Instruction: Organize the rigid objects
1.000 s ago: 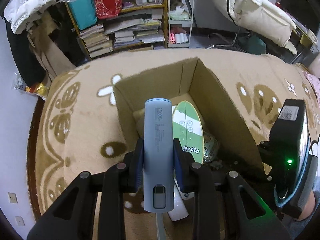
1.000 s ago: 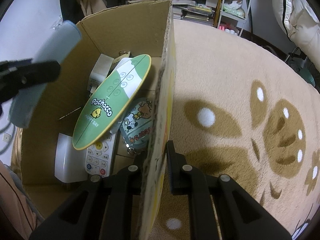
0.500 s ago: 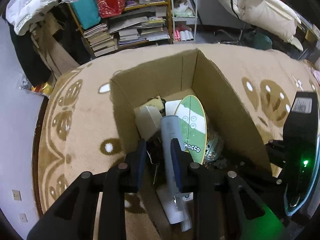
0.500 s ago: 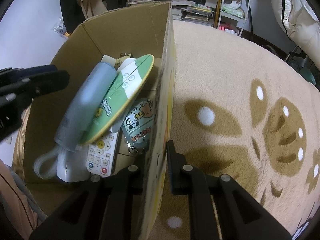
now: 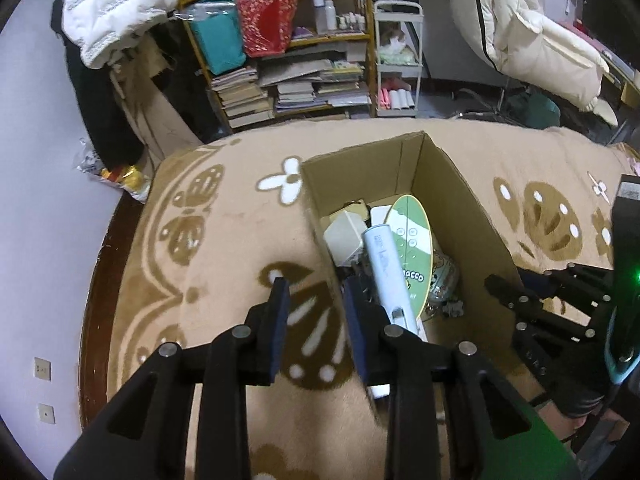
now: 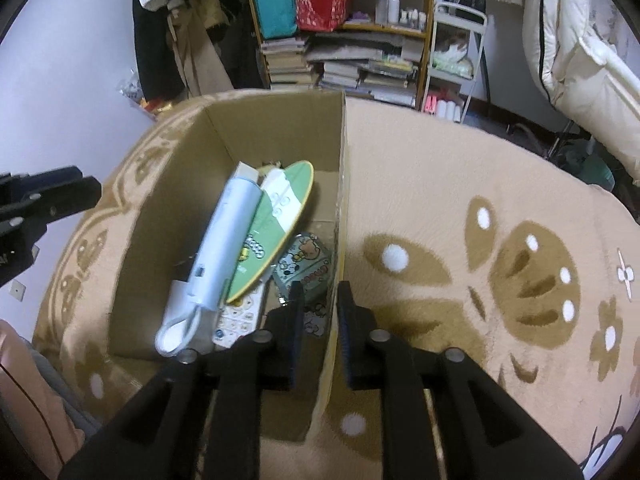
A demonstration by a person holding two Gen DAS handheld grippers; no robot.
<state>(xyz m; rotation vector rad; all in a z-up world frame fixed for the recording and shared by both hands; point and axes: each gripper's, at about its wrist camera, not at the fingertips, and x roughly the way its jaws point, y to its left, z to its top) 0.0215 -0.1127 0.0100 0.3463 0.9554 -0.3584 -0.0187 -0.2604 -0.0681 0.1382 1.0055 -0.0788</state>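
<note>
A long pale-blue power bank [image 5: 386, 268] [image 6: 228, 240] lies slanted in the cardboard box [image 5: 452, 200] [image 6: 172, 200], leaning on a green oval board [image 5: 412, 240] [image 6: 280, 224]. My left gripper [image 5: 316, 292] hovers over the box's left wall and the carpet. Its jaws are opening and nothing is between them. My right gripper [image 6: 320, 300] straddles the box's right wall. Its jaws are opening too, and the pads no longer pinch the cardboard. Also in the box are a white remote [image 6: 240, 320], a cartoon tin [image 6: 308, 268] and a white cube [image 5: 344, 236].
The box stands on a beige patterned carpet [image 6: 440, 200]. Behind it are a crowded bookshelf [image 5: 288, 80], a small white cart [image 5: 396, 72] and a cream padded chair [image 5: 540, 40]. A person's clothed leg [image 6: 24, 400] shows at the lower left.
The left gripper let the power bank drop into the box, then drew back up and to the left. The right gripper loosened from the box wall and rose.
</note>
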